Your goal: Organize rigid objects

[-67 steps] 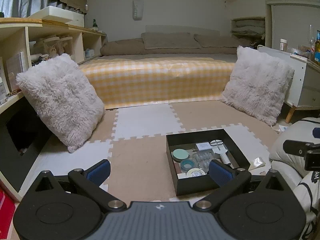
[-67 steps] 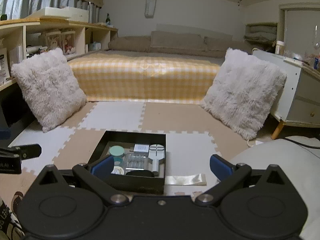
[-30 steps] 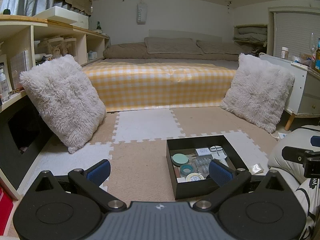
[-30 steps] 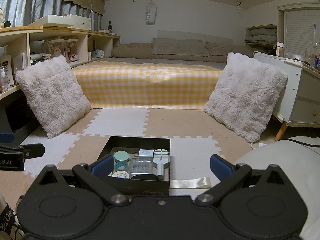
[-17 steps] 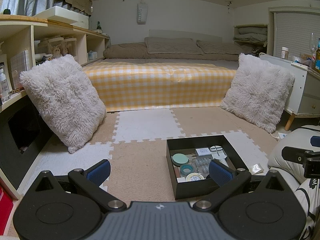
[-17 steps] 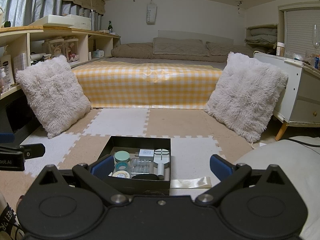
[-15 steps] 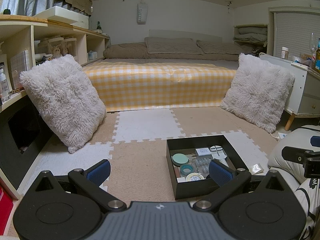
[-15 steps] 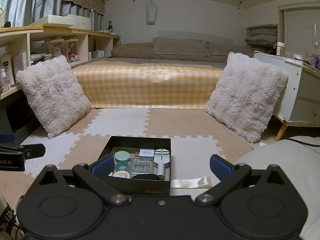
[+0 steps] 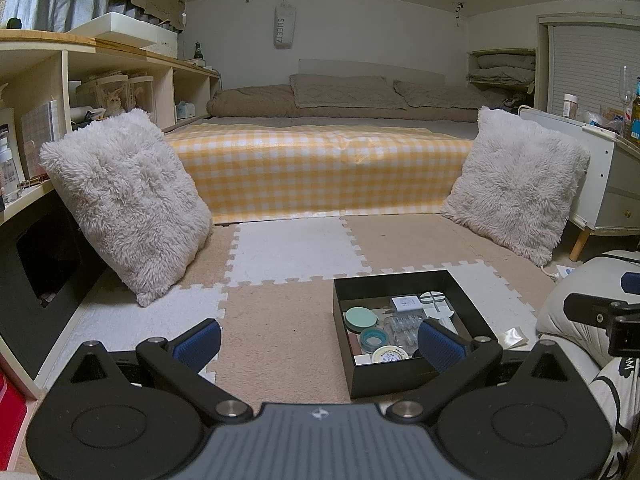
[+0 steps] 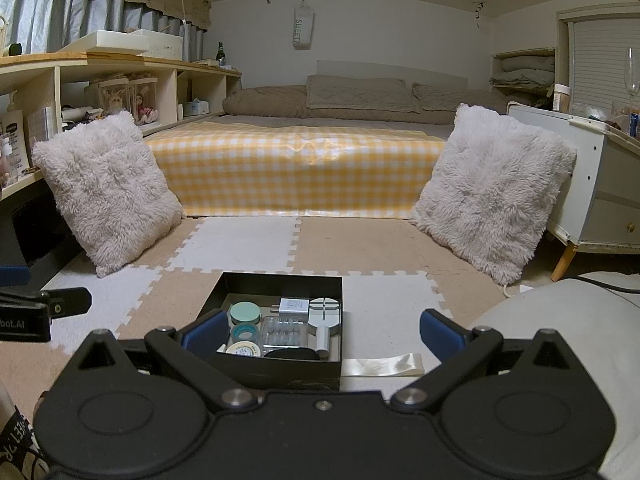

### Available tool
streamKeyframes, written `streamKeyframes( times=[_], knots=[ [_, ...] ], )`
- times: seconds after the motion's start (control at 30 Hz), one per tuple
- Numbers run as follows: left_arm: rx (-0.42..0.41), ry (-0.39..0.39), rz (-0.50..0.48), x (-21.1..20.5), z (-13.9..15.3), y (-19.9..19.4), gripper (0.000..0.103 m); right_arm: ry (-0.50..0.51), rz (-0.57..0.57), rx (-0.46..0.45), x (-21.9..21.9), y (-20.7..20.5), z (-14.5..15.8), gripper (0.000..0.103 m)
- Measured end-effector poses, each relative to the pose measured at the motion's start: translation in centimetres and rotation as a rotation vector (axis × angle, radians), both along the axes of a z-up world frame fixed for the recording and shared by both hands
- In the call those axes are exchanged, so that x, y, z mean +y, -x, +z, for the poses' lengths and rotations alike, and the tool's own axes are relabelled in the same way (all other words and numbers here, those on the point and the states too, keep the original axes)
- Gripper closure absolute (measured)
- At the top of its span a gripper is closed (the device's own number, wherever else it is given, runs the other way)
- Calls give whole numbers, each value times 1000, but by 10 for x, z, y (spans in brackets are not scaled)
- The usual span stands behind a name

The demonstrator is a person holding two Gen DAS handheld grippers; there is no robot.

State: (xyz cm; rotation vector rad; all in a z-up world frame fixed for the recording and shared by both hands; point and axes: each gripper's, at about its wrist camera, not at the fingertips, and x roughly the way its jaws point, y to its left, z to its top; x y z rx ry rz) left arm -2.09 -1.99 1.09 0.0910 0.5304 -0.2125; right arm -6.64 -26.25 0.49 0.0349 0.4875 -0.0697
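Note:
A black open box [image 9: 400, 378] [image 10: 280, 372] sits on the foam floor mat. Inside lie a mint round lid [image 9: 361, 317] [image 10: 245, 312], a teal tape roll [image 9: 374, 337] [image 10: 245, 332], a cream tape roll [image 9: 390, 356] [image 10: 242, 348], a clear plastic case [image 10: 284, 330], a white charger [image 9: 406, 303] [image 10: 294, 305] and a pale tool [image 10: 326, 316]. My left gripper [image 9: 320, 340] hangs open above the mat, left of the box. My right gripper [image 10: 322, 330] stands open just behind the box, with nothing between its fingers.
Two fluffy white cushions [image 9: 124, 200] [image 9: 516, 184] lean at left and right. A bed with a yellow checked cover [image 9: 320, 168] fills the back. Shelves [image 9: 36, 120] line the left, a white cabinet [image 10: 600, 180] the right. A shiny ribbon strip [image 10: 384, 364] lies right of the box.
Since 2.2 s ago both views have lifted a little and the box sits slightly farther off. Over the last second nothing has visibly moved.

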Motion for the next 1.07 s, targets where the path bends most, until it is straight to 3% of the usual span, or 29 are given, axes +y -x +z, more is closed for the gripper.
streamKeyframes(
  times=[1.07],
  knots=[
    [-6, 8, 5, -1, 2, 2, 0, -1, 1, 0, 0, 0, 0, 0]
  ],
)
